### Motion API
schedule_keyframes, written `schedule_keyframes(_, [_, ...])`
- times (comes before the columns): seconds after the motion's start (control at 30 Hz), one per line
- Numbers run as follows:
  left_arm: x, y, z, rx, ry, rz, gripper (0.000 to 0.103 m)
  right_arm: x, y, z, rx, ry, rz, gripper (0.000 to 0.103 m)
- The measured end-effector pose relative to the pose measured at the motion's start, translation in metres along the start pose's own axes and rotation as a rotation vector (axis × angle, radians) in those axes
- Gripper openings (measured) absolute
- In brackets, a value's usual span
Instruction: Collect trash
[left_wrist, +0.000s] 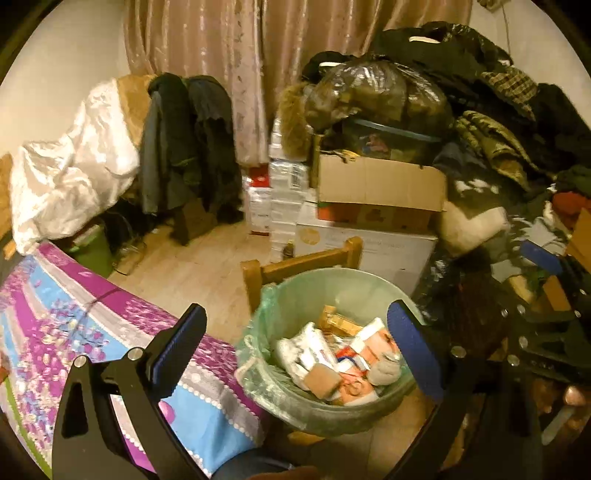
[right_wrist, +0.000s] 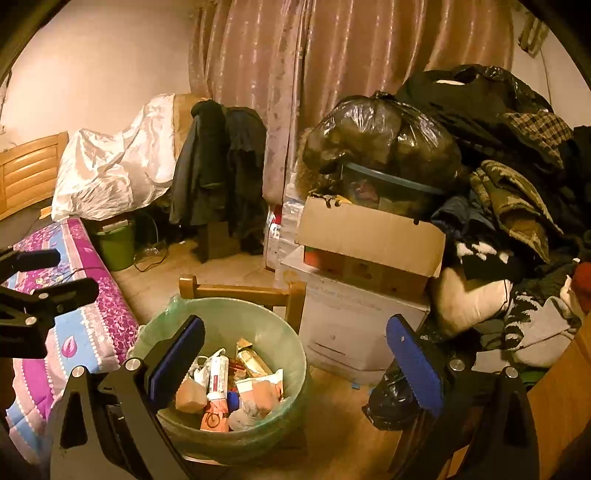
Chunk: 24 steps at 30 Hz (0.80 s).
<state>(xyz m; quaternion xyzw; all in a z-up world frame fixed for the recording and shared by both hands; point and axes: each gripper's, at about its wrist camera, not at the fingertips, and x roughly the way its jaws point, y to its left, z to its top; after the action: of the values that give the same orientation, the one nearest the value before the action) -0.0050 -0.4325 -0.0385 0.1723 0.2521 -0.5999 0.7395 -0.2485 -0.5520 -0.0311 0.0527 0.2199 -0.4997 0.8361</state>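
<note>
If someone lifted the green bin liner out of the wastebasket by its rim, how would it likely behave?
The green bin liner looks thin and translucent, so it would probably go floppy and sag. It holds cartons, a tube and wrappers, likely light for their bulk. Box corners might poke through the film.

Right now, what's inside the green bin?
The green bin holds a white tube, a gold wrapper and crumpled packets. Anything underneath that pile is covered.
</note>
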Motion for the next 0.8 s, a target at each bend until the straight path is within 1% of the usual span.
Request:
schedule_keyframes(0.1, [-0.003, 0.007, -0.001, -0.007, 0.007, -0.022, 0.095, -0.001, 0.001, 0.003, 0.004, 0.002, 0.003, 0.098])
schedule_keyframes(0.3, [-0.012, 0.019, -0.003, -0.014, -0.009, 0.004, 0.095, -0.011, 0.022, 0.01, -0.05, -0.002, 0.014, 0.098])
schedule_keyframes(0.43, [-0.017, 0.016, -0.003, -0.005, -0.027, 0.017, 0.095, -0.018, 0.03, 0.012, -0.078, 0.002, 0.011, 0.098])
schedule_keyframes(0.57, [-0.021, 0.008, -0.005, 0.034, -0.033, 0.014, 0.096, -0.021, 0.026, 0.01, -0.074, 0.022, -0.005, 0.098])
schedule_keyframes(0.63, [-0.022, 0.005, -0.006, 0.044, -0.029, 0.014, 0.097, -0.021, 0.021, 0.007, -0.051, 0.03, -0.007, 0.098])
schedule_keyframes(0.7, [-0.022, 0.005, -0.007, 0.047, -0.023, 0.015, 0.097, -0.019, 0.016, 0.006, -0.027, 0.036, -0.003, 0.098])
schedule_keyframes(0.8, [-0.02, 0.006, -0.01, 0.032, -0.012, 0.023, 0.097, -0.015, 0.014, 0.002, -0.034, 0.039, -0.019, 0.098])
